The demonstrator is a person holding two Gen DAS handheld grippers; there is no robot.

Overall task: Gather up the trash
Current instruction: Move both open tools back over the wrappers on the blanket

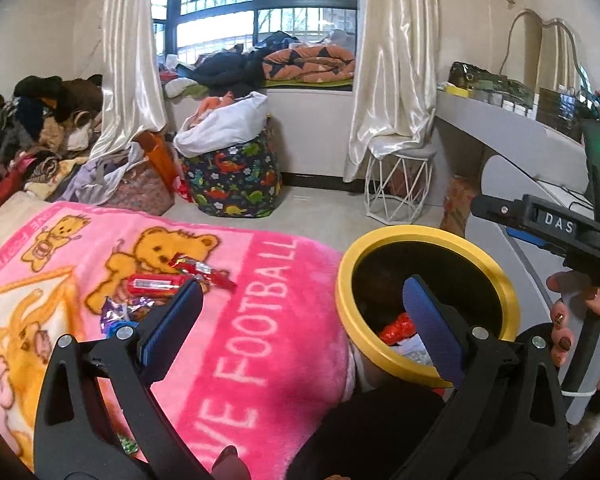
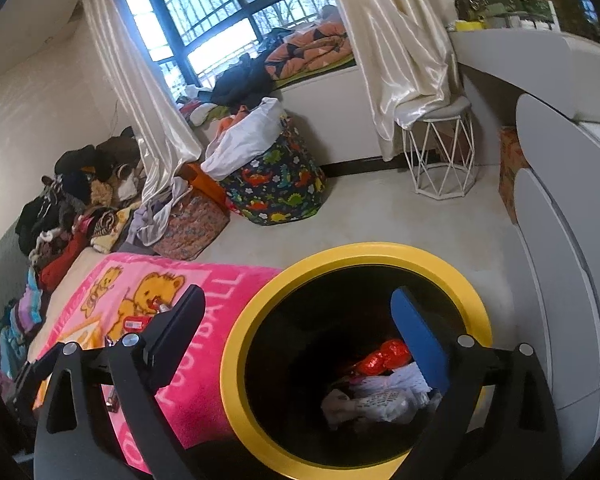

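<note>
Trash wrappers point(image 1: 180, 280) lie on the pink blanket point(image 1: 268, 320) just left of the yellow-rimmed bin point(image 1: 500, 280), where a red wrapper point(image 2: 384, 356) and white paper point(image 2: 380, 400) already sit inside. Your left gripper point(image 1: 300, 328) hangs wide and empty, spanning the blanket edge and the bin. Your right gripper point(image 2: 296, 340) is spread wide over the bin's mouth, holding nothing.

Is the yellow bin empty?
No, the bin already holds a red wrapper and crumpled white paper.
</note>
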